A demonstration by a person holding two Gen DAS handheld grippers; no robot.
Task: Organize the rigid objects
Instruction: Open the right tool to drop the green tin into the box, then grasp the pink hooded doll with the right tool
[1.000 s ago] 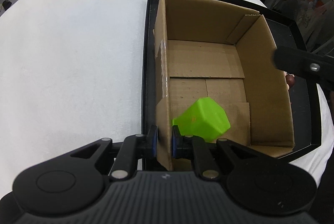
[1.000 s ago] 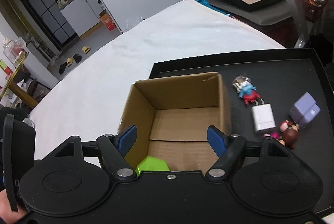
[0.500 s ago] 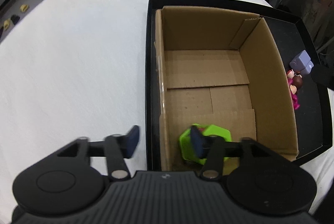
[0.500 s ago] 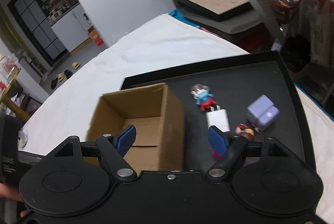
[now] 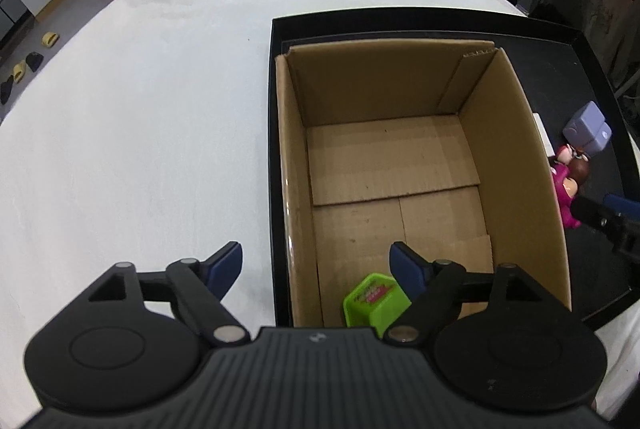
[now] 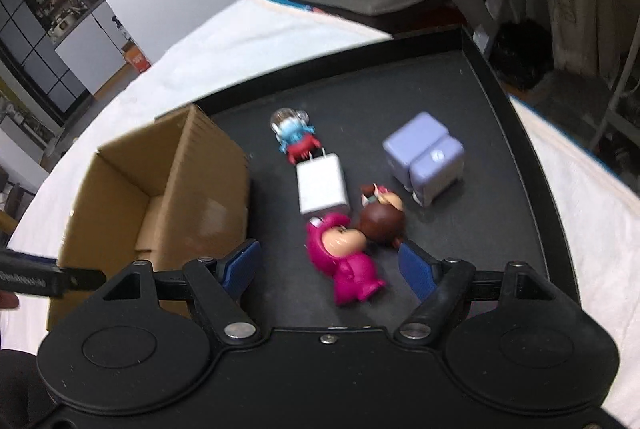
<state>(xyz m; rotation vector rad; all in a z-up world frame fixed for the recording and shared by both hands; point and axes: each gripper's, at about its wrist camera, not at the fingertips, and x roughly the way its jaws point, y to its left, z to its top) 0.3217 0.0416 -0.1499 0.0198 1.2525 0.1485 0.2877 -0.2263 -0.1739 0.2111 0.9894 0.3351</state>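
Black tray (image 6: 512, 133) – one cardboard box (image 5: 516, 165), five toys beside; both tongs (image 5: 316, 265) (image 6: 330, 267) apart.

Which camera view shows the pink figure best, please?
The right wrist view shows it best: the pink figure lies whole on the black tray, just ahead of the open right tool, though slightly blurred. In the left wrist view the cardboard box wall hides part of it, so only a strip shows at the right edge.

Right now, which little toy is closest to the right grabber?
The pink figurine: it lies between the open right gripper's fingers. The brown-haired doll and blue-and-red figure lie farther away.
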